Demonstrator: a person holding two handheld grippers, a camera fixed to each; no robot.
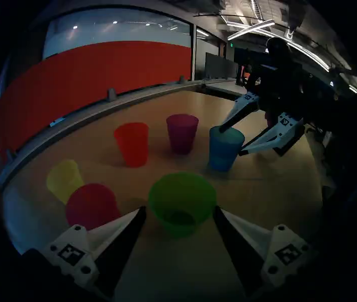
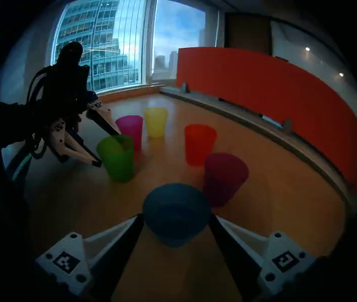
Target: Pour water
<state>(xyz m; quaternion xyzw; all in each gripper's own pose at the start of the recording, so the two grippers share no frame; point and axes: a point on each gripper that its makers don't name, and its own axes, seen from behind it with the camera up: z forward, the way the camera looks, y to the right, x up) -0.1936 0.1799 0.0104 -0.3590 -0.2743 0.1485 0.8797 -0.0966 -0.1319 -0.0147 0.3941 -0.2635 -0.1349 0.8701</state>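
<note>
Six coloured plastic cups stand upright on a pale wooden desk [image 1: 269, 196] in a dim room.

In the left gripper view, the left gripper [image 1: 178, 210] reaches toward a green cup [image 1: 182, 199], which stands on the desk between its two fingers. The fingers are spread wide, with one tip at each side of the cup's wall. The light is low, so I cannot tell whether they press on the cup or only sit beside it. To the left of the green cup is a pink cup [image 1: 92, 205], with a yellow cup [image 1: 64, 179] just behind it. Farther back stand a red cup [image 1: 132, 143] and a purple cup [image 1: 182, 132], near each other but apart.

In the right gripper view, the right gripper [image 2: 175, 217] brackets a blue cup [image 2: 176, 211] in the same way. The cup stands on the desk between widely spread fingers, whose tips are at its sides, and contact cannot be judged. The purple cup stands just beside the blue one. Across the desk, a person [image 2: 63, 80] in dark silhouette holds the left gripper at the green cup. A long red wall panel [image 2: 279, 85] runs along one side of the desk, and a tall window [image 2: 108, 45] shows high-rise buildings.
</note>
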